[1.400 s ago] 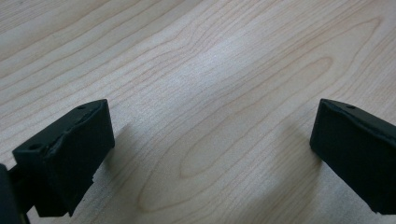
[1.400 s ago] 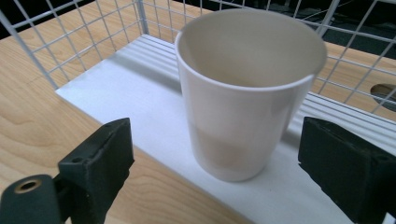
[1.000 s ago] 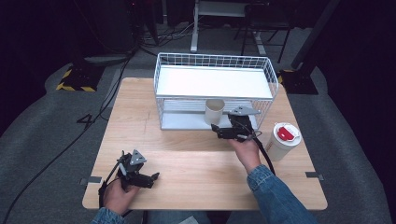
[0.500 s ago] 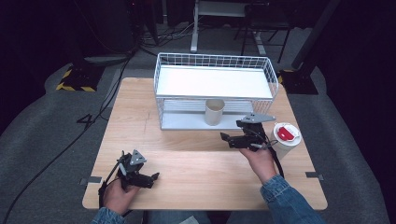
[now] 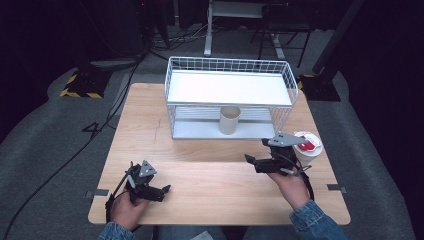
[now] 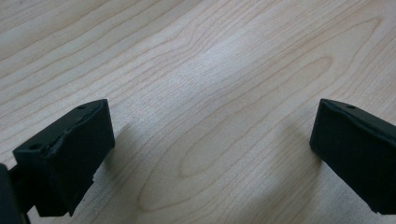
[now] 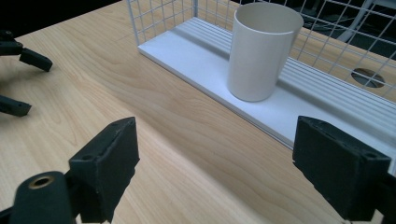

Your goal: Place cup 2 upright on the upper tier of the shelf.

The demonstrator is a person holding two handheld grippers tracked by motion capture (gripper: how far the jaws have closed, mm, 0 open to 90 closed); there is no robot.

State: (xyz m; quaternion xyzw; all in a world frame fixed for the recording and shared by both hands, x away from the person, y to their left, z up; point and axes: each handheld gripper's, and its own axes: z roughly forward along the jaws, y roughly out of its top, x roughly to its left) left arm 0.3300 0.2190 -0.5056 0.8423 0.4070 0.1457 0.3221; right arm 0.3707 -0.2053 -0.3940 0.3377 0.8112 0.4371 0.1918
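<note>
A light wooden table (image 5: 150, 130) stands in a dark room, and in the high view the white wire rack with two shelves (image 5: 230, 95) holds a cream paper cup (image 5: 229, 120) on its bottom shelf, while the right gripper (image 5: 250, 161) hangs empty just in front of the rack, beside a white cup with a red lid (image 5: 306, 146). In the left gripper view, the left gripper (image 6: 210, 154) rests wide open over bare wood, far from the rack. In the right gripper view, the right gripper's (image 7: 215, 168) jaws have just been closing a little with nothing between them but are open, and I think the hand could bump the red-lidded cup over if it swings away from the rack.
</note>
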